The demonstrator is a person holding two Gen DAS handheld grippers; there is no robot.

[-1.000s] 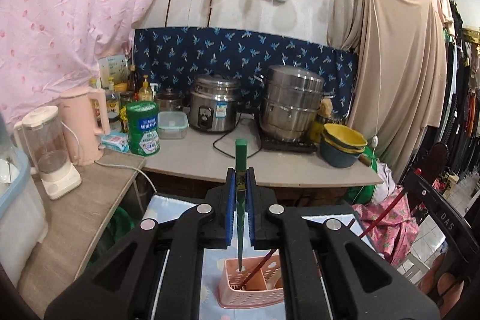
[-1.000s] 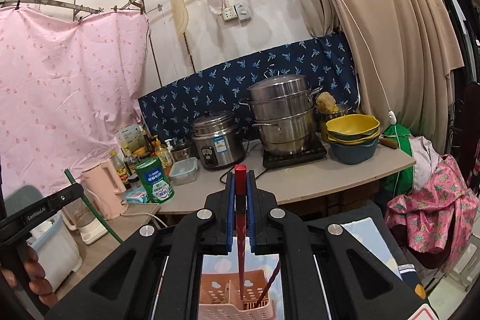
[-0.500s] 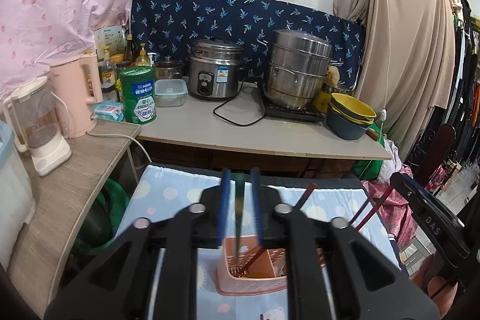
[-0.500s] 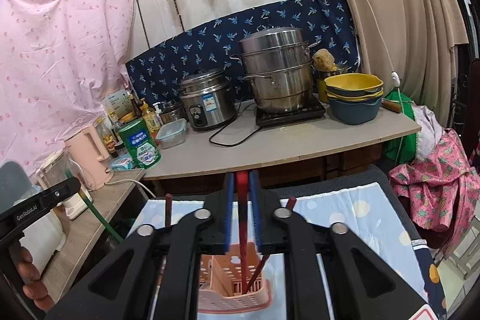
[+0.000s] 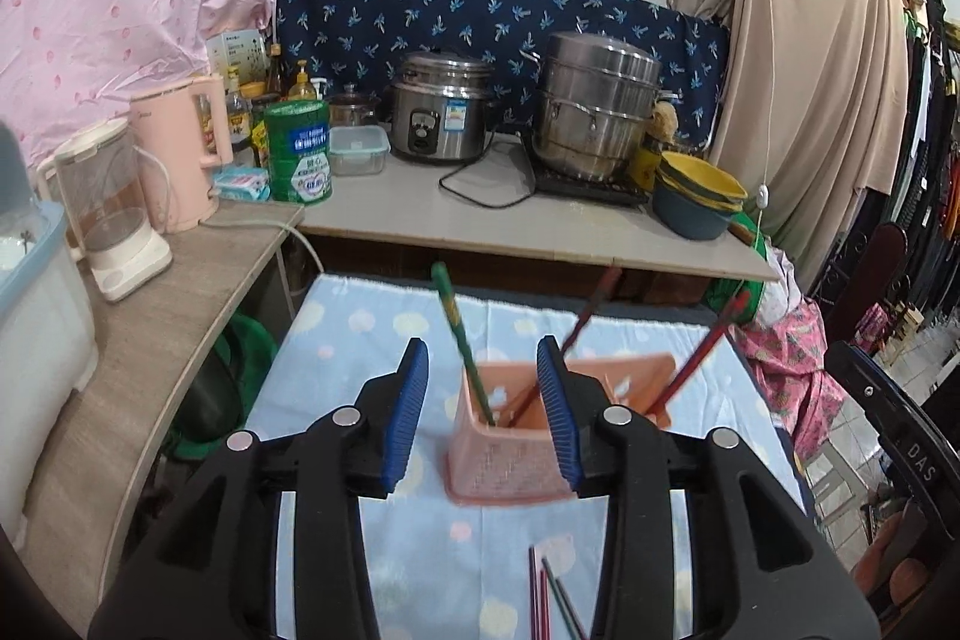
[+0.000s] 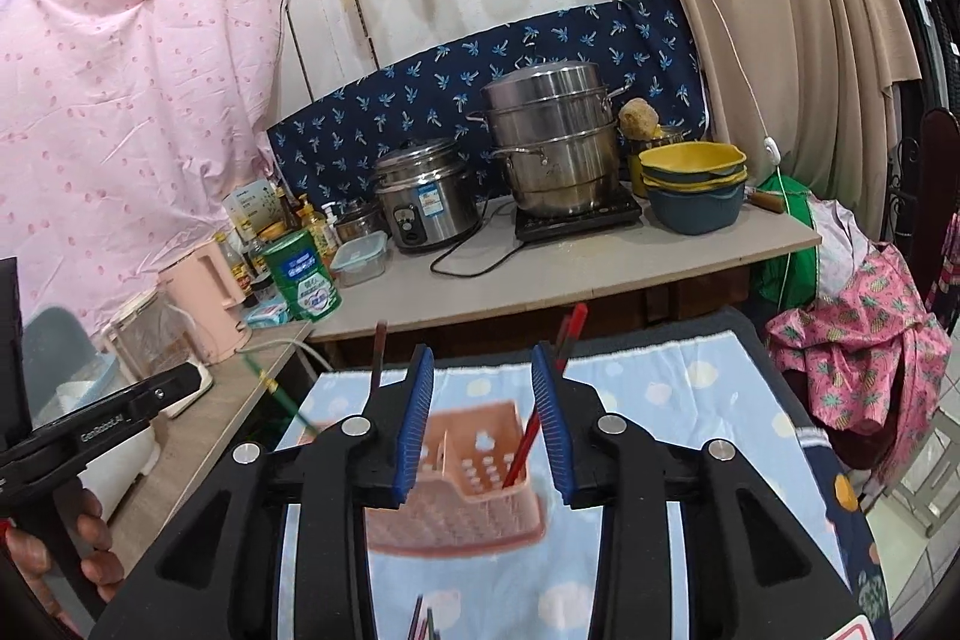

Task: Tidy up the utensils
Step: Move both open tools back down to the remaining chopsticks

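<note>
Comparing with the frames of a second ago, both grippers have let go: the left gripper (image 5: 483, 403) then pinched the green chopstick (image 5: 462, 340) between its blue pads, and now its fingers stand wide apart with nothing between them, while the green chopstick stands alone in the pink utensil basket (image 5: 510, 460), leaning to the left. The right gripper (image 6: 483, 421) has changed in the same way; its fingers are now spread and empty, and the red chopstick (image 6: 528, 436) it held before rests in the same basket (image 6: 462, 496), tilted to the right. The cameras also look lower than before, so more of the blue dotted cloth (image 5: 372, 334) under the basket is visible. In the left wrist view two other red chopsticks (image 5: 699, 358) lean in the right part of the basket, but the right finger hides where they enter it. Some more chopsticks (image 5: 549, 598) lie on the cloth near the bottom edge, cut off by the frame, and I cannot count them. The right wrist view is blurred around the basket, so its compartments are hard to separate there.
</note>
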